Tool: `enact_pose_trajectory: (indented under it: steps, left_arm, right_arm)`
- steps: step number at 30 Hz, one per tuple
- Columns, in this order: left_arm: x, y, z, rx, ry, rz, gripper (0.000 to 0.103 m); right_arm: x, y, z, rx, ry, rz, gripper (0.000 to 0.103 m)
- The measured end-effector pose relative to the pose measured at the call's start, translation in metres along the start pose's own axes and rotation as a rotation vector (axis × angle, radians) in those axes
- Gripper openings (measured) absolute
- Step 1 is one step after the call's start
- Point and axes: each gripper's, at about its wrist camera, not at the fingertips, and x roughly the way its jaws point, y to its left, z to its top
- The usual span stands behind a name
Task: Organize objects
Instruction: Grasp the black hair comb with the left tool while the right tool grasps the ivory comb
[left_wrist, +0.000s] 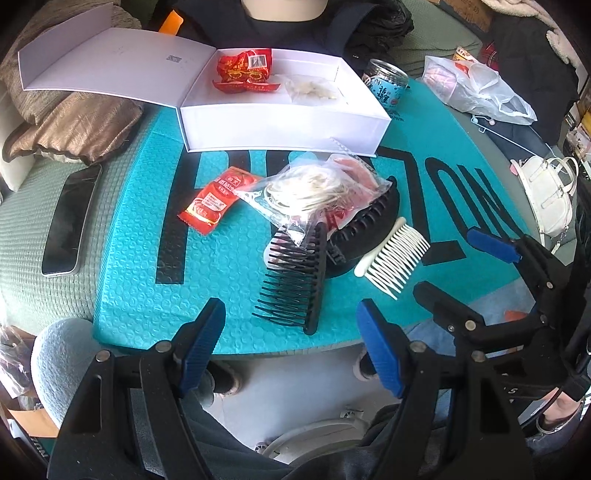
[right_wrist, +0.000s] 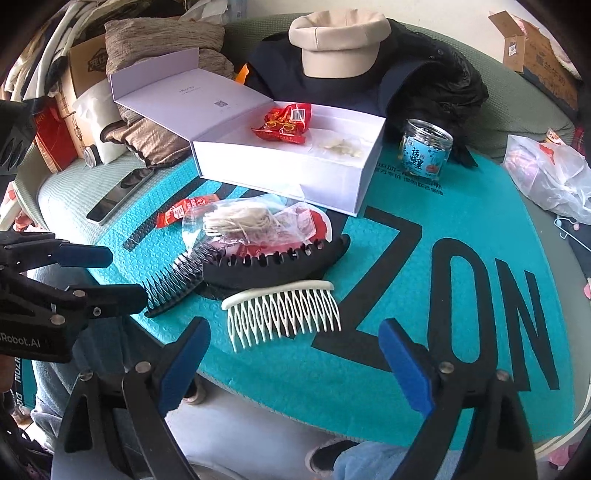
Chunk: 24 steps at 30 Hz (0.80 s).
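Cluttered bedding and pillows ring a teal bubble mailer (left_wrist: 229, 266) spread as the work surface. From the left wrist view, an open white box (left_wrist: 284, 125) sits at the far side, already holding red snack packets (left_wrist: 243, 70) and a small clear pouch (left_wrist: 314, 88). Still outside it lie a red sauce sachet (left_wrist: 216, 199), a clear bag of pale cord (left_wrist: 314, 188), a black comb (left_wrist: 295, 280), a black hair claw (left_wrist: 373, 221) and a white comb (left_wrist: 391, 254). The left gripper (left_wrist: 291, 336) hovers just short of the black comb, its jaws partly open and empty.

From the right wrist view, the right gripper (right_wrist: 295, 365) hangs near the white comb (right_wrist: 284, 310), jaws spread wide with nothing between them. A jar (right_wrist: 424, 151) stands beside the box (right_wrist: 295, 173), and a phone (right_wrist: 118, 199) lies off the mailer (right_wrist: 406, 332). By my judgement the sorting is barely begun: two sorts of item boxed, five loose.
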Motion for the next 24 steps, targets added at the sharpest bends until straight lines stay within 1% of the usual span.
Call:
enact_pose_trajectory:
  steps: [5,7,9,12,16,18,20,22,24]
  left_arm:
    - [0.022,0.003,0.004,0.001,0.039,0.008,0.073]
    - [0.031,0.004,0.005,-0.008,0.057,0.014,0.073]
    - [0.039,0.005,0.006,-0.016,0.074,0.01,0.073]
    - [0.046,0.003,0.005,0.0,0.06,0.031,0.073]
    - [0.051,-0.001,0.005,0.031,0.043,0.048,0.072]
    - [0.053,-0.002,0.007,0.039,0.041,0.058,0.071]
    - [0.055,-0.004,0.01,0.045,0.051,0.082,0.063]
    - [0.056,-0.004,0.011,0.041,0.048,0.078,0.057]
    - [0.057,-0.006,0.011,0.059,0.043,0.094,0.053]
  right_arm:
    - [0.015,-0.001,0.0,-0.04,-0.004,0.026,0.093]
    - [0.022,-0.001,0.0,-0.046,-0.002,0.031,0.098]
    - [0.027,-0.001,0.0,-0.068,0.002,0.018,0.1]
    - [0.035,-0.001,0.002,-0.095,0.019,0.004,0.1]
    - [0.045,-0.001,0.003,-0.096,0.041,0.039,0.1]
    - [0.05,0.0,0.004,-0.102,0.048,0.043,0.1]
    - [0.055,0.002,0.004,-0.102,0.058,0.042,0.1]
    - [0.058,0.001,0.005,-0.087,0.065,0.055,0.1]
    - [0.059,0.002,0.006,-0.093,0.067,0.051,0.1]
